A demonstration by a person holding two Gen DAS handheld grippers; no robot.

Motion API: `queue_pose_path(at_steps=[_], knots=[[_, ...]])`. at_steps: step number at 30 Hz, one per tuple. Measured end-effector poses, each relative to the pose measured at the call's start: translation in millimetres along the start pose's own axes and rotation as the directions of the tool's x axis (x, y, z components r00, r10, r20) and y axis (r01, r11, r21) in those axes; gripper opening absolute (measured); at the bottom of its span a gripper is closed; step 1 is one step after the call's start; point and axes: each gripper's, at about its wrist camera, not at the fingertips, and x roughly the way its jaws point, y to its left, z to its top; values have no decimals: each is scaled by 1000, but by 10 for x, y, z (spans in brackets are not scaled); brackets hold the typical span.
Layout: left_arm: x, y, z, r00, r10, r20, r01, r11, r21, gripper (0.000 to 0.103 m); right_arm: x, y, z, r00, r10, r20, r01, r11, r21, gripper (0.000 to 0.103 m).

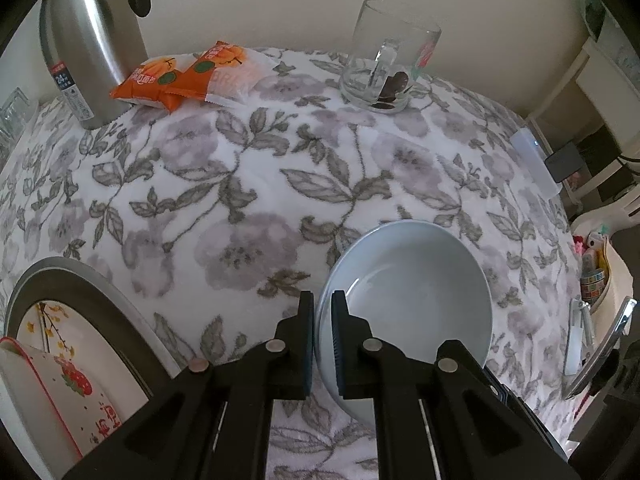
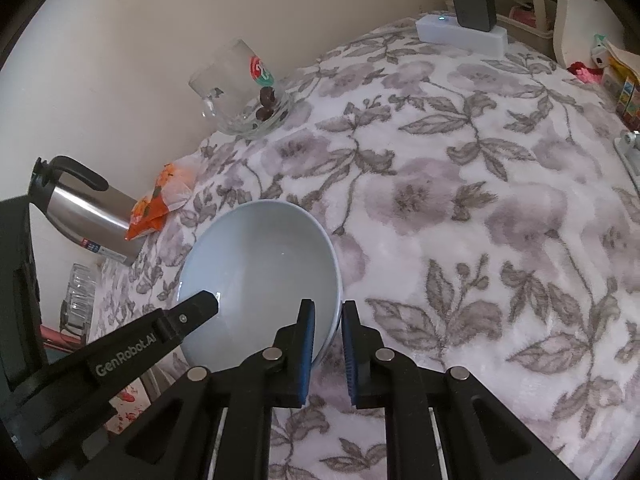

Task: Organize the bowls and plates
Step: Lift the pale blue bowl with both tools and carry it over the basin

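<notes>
A pale blue bowl (image 1: 416, 280) sits on the floral cloth. My left gripper (image 1: 322, 304) is shut on its left rim, one finger inside and one outside. In the right wrist view my right gripper (image 2: 328, 312) clamps the bowl's (image 2: 260, 256) right rim the same way, and a left gripper finger (image 2: 200, 308) reaches over the near left rim. A round plate with yellow flowers and a dark rim (image 1: 80, 308) lies at the lower left, with a strawberry-patterned dish (image 1: 60, 384) resting on it.
A steel thermos (image 1: 92, 40), orange snack packets (image 1: 188, 76) and a glass mug on a glass dish (image 1: 384, 60) stand along the far wall. A white box (image 2: 460, 34) sits at the far right corner. Shelves and clutter lie beyond the right table edge.
</notes>
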Motion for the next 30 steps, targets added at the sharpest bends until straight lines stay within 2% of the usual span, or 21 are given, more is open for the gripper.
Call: queue_pose_path(at_steps=[7,15,30], knots=[[-207,-31,-12,999,-23,33,23,1000,1,8,-192,49,24,1000,10,29,-9,1000,-15,15],[-614,-41,-11,994,-58,95,58,998,5,8,-565,225,40,996,23,86,-18,998,-58,15],[-1330,323,-167,973,-123,193,135,990,-51,8,-1017,665,-131,990,83,115,-68,989,-128,15]])
